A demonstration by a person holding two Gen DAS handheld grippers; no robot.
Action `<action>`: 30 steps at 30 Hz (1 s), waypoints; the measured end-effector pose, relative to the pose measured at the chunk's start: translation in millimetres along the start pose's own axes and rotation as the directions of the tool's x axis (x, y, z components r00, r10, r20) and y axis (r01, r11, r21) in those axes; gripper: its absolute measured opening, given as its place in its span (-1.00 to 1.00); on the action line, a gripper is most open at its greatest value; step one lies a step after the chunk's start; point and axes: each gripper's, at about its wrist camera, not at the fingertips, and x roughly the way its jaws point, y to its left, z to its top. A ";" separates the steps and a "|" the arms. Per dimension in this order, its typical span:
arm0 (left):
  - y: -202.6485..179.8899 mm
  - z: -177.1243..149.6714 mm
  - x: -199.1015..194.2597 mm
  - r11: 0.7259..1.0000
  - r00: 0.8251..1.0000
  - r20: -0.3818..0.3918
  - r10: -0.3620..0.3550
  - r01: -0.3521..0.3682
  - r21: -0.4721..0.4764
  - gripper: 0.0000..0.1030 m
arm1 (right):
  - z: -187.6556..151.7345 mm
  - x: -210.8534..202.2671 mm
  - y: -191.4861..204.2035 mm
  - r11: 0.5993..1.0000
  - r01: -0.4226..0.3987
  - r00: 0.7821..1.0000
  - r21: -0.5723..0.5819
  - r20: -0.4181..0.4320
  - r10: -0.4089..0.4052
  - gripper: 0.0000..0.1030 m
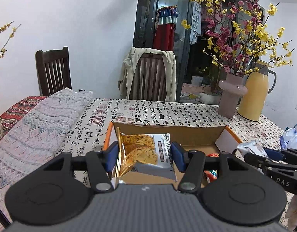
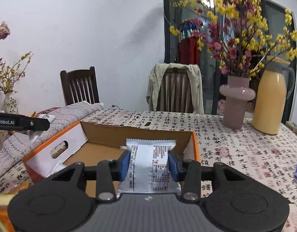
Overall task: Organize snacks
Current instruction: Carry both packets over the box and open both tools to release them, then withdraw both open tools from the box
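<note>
Folded quilted cloth (image 1: 42,116) far left on calligraphy-print tablecloth (image 1: 187,114); left gripper (image 1: 144,155) clenched on crinkly gold-and-white snack bag (image 1: 142,152), held over open cardboard box (image 1: 167,133), orange outside, brown inside; box contents mostly hidden, red wrapper glimpsed; right gripper (image 2: 148,163) grasping silver foil packet (image 2: 149,164) above box's right end; pink vase (image 2: 236,104), yellow thermos (image 2: 269,104) far right.

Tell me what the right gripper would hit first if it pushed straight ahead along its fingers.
The right gripper, shut on a white snack packet, points into the open cardboard box. Going straight on, the packet would probably meet the box's far wall first, though the depth is hard to judge in this fisheye view.
</note>
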 end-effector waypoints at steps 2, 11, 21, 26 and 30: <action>2.6 -1.5 7.9 1.000 1.000 -0.003 -0.004 0.004 -0.006 0.13 | -2.0 10.7 -5.0 1.000 -0.008 1.000 0.026 -0.005 0.008 -0.20; 17.1 -7.7 14.0 0.999 1.000 0.009 -0.010 0.010 -0.047 0.44 | -14.0 23.4 -14.7 0.998 -0.017 1.000 0.054 -0.006 0.018 -0.15; 19.8 -10.2 -19.3 0.996 0.990 0.140 0.008 0.005 -0.092 1.00 | -17.1 1.2 -18.0 0.994 -0.005 0.997 0.111 0.080 -0.004 1.00; 25.2 -9.3 -24.8 0.993 0.988 0.150 0.025 -0.006 -0.122 1.00 | -19.1 -5.4 -16.3 0.993 0.007 0.995 0.114 0.099 -0.018 1.00; 23.5 -10.0 -29.1 0.993 0.986 0.166 0.020 -0.001 -0.114 1.00 | -20.4 -11.2 -13.4 0.995 0.002 0.993 0.101 0.118 -0.014 1.00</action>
